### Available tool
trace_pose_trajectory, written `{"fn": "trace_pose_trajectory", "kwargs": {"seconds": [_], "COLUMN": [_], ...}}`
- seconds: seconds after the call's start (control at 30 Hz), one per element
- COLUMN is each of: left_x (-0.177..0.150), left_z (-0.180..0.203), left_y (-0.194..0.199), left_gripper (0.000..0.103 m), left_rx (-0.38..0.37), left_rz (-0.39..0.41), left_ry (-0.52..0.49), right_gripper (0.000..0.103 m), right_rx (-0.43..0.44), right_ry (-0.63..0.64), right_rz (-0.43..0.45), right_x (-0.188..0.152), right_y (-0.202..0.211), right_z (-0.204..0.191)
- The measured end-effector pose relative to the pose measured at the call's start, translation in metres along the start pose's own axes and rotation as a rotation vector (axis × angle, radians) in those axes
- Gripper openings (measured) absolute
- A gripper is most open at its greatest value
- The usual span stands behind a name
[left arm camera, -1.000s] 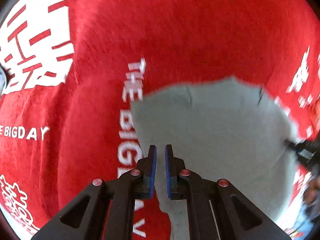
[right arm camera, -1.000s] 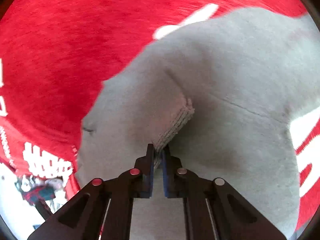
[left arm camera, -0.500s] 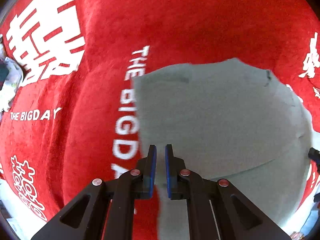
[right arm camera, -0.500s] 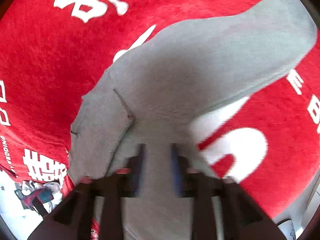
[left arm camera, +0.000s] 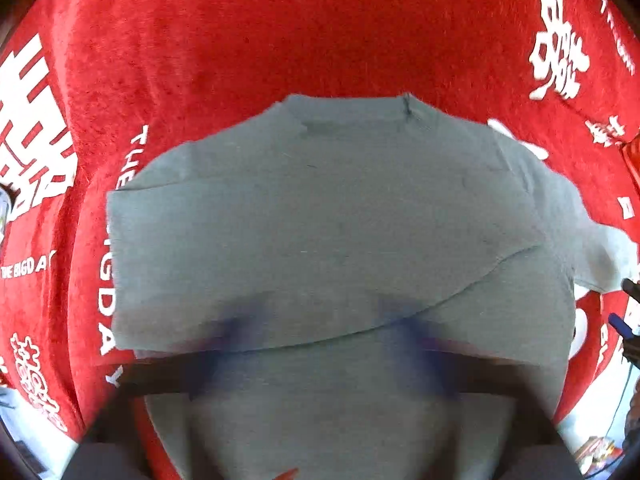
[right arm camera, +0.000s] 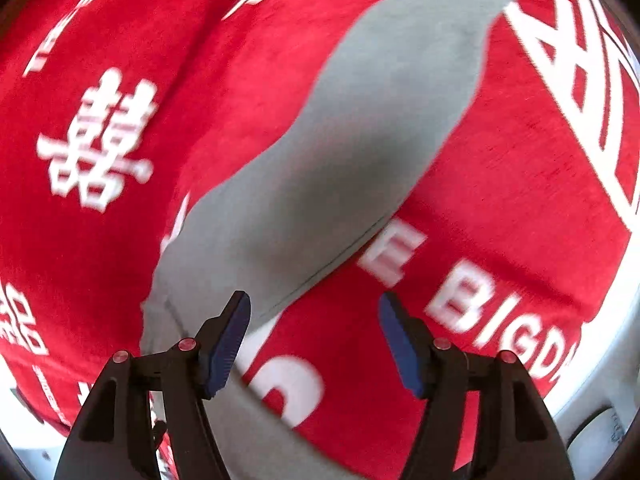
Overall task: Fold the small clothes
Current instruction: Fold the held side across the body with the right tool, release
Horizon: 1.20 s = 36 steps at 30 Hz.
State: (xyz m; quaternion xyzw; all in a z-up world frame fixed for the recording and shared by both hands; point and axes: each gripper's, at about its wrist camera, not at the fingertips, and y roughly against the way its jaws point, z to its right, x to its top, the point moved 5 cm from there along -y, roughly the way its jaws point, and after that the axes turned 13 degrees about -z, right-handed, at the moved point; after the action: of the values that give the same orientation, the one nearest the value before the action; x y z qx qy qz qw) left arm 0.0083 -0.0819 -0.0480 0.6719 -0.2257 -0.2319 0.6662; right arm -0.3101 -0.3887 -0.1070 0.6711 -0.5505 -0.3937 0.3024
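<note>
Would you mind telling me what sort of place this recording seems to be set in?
Probably a home or a home-like room. A grey garment lies partly folded on a plush red blanket printed with white wedding characters and "THE BIGDAY", seemingly a bed or table cover. Little else shows.

Red plush cloth covers the whole work surface, fuzzy nap, a few soft ridges in it. White print all over: "THE BIGDAY" lettering running along one side, double-happiness characters scattered around (one big one at the left edge of the left wrist view), plus a white line pattern near the far right. Pale surface shows past the cloth's edge, lower right. Bottom corners hold small clutter, too blurred to identify.
</note>
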Motion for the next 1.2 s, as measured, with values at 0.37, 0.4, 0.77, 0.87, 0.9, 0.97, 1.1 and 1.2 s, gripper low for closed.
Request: {"fn": "trace_pose_trajectory", "kwargs": {"seconds": [0.37, 0.4, 0.77, 0.87, 0.9, 0.97, 1.1, 1.2], "left_x": [0.030, 0.033, 0.038, 0.039, 0.040, 0.040, 0.037, 0.033], "left_z": [0.074, 0.080, 0.113, 0.113, 0.111, 0.104, 0.080, 0.057], "left_y": [-0.005, -0.008, -0.014, -0.008, -0.005, 0.000, 0.004, 0.004], "left_gripper": [0.102, 0.102, 0.102, 0.102, 0.102, 0.102, 0.102, 0.102], "left_rx": [0.057, 0.075, -0.011, -0.045, -0.055, -0.062, -0.081, -0.072], "left_rz": [-0.004, -0.005, -0.005, 0.015, 0.028, 0.039, 0.036, 0.027], "left_ry": [-0.042, -0.052, -0.098, -0.096, -0.092, -0.085, -0.050, -0.020], "right_gripper": [0.071, 0.071, 0.014, 0.006, 0.006, 0.006, 0.006, 0.006], "right_rx": [0.187, 0.199, 0.361, 0.418, 0.418, 0.421, 0.388, 0.338], "right_ry": [-0.117, -0.114, -0.187, -0.146, -0.117, -0.002, 0.256, 0.493], "right_rz": [0.030, 0.035, 0.050, 0.032, 0.032, 0.016, -0.031, -0.084], "right_x": [0.060, 0.065, 0.099, 0.097, 0.096, 0.088, 0.063, 0.024], "right_y": [0.003, 0.003, -0.003, -0.002, -0.001, 0.002, -0.002, -0.021], "right_z": [0.040, 0.041, 0.033, 0.016, 0.009, -0.027, -0.110, -0.185]}}
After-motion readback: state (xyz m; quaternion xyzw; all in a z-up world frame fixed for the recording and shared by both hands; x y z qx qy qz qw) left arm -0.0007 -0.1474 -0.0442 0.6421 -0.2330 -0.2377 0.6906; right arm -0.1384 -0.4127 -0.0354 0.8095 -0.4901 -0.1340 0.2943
